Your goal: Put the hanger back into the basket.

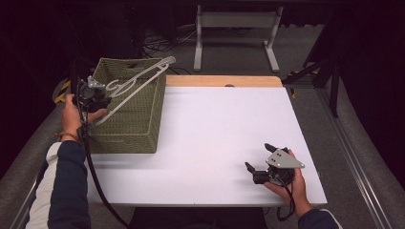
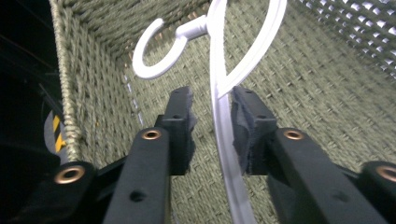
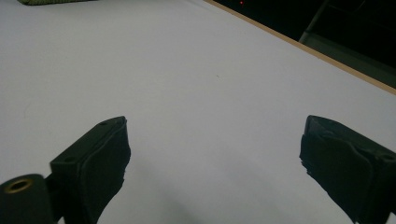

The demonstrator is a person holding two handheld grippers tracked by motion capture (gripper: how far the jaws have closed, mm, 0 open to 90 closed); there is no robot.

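Left gripper (image 2: 212, 123): jaws stand narrow but not closed. A white plastic hanger (image 2: 224, 140) runs up between them; its bar lies against the right-hand pad, with a clear gap to the left-hand pad. Judged a loose or just-released hold, not a firm clamp. The hanger's hook (image 2: 156, 51) curls just beyond and left of the jaw tips. Behind and below the jaws is the woven inside of a green basket (image 2: 327, 93); its rim rises to the left of the jaws.

High view: the left gripper (image 1: 98, 95) sits at the near-left corner of the basket (image 1: 138, 129), over the rim. The hanger (image 1: 138, 81) leans out from the jaws across the basket's open top, its far end poking past the far right corner. It rests on the rim, not down inside.

Right gripper (image 3: 212, 154): jaws wide apart, nothing between them, only the bare white table (image 3: 187, 70) ahead. In the high view it (image 1: 260, 157) rests low over the table's near right part, well apart from the basket.

Step in hand, as judged: placing the hanger into the basket, at or near release.

Next move calls for: opening the left jaws fully and drawing them back clear of the hook, so it does not snag. The hanger spans wider than the opening, so it may stay propped on the rim; tilting one end down first would help.
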